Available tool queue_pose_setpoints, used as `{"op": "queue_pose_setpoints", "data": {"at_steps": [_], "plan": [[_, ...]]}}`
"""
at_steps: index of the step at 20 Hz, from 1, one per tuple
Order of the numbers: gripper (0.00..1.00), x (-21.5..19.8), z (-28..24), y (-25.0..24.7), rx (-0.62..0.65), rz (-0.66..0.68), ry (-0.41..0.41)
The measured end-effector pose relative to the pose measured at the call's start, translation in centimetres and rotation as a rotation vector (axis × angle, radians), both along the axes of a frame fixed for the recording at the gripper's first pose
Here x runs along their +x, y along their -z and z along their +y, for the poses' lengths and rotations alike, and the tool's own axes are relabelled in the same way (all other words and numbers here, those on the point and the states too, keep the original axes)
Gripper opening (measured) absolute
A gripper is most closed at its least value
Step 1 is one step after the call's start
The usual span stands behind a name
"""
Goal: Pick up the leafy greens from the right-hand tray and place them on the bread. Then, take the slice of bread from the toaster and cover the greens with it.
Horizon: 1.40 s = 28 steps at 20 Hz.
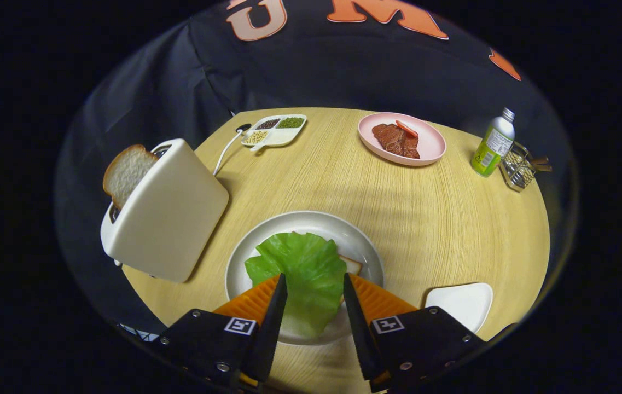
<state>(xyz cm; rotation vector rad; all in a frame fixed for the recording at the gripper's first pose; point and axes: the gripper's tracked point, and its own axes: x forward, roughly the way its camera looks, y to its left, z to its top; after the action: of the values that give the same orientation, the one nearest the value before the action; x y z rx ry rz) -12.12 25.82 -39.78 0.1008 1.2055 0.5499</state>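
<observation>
A green lettuce leaf [302, 273] lies on a slice of bread [351, 265] on the round white plate [311, 221] just ahead of my fingers. Only a corner of that bread peeks out to the right of the leaf. My gripper [314, 280] is open above the near part of the leaf, one finger on each side, neither pressing on it. To the left stands a cream toaster [166, 210] with a slice of bread [126, 172] sticking out of its slot. A small white tray [461, 302] lies to the right of the plate with nothing on it.
At the back of the round wooden table [425, 219] are a pink plate [425, 143] with red meat slices, a divided dish [276, 131] of beans, a green bottle [492, 143] and a wire basket [518, 167]. The toaster's white cord [226, 150] runs toward the dish.
</observation>
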Motion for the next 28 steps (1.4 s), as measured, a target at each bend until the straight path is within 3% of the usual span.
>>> {"op": "queue_pose_setpoints", "data": {"at_steps": [6, 14, 24, 28], "plan": [[0.72, 2.8, 3.5, -6.9, 0.125, -0.054, 0.015], [0.86, 3.9, 10.2, -14.1, 0.144, -0.099, -0.098], [0.86, 2.5, 19.1, -19.1, 0.132, 0.008, -0.207], [0.86, 1.0, 21.6, -18.7, 0.089, 0.06, -0.247]]}}
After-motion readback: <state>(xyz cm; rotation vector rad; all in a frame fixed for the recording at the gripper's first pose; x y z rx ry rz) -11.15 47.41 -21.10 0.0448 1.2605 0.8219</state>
